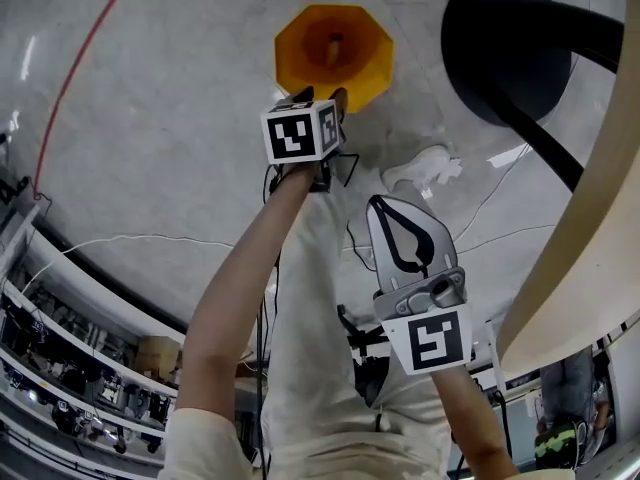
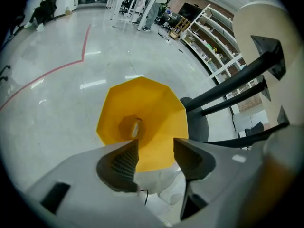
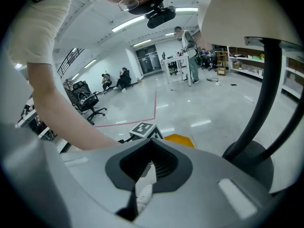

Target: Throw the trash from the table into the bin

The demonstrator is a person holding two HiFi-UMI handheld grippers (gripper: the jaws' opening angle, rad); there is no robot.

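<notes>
The table (image 1: 600, 218) is curving down the right edge of the head view, with its black base (image 1: 500, 38) at upper right. The orange bin (image 1: 300, 53) is sitting on the floor at top centre, and a pale scrap of trash (image 2: 136, 127) is lying at its bottom. The left gripper (image 2: 156, 147) is hanging over the bin's near rim with its jaws released and empty. The right gripper (image 1: 378, 202), lower centre, is clenching its jaws together on nothing.

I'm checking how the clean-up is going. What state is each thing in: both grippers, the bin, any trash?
left gripper: open, empty, above the bin.
right gripper: shut, nothing held.
bin: upright, open top.
scrap: lying at the bottom of the bin.
crumpled paper: on the floor beside the bin, not in it.
</notes>
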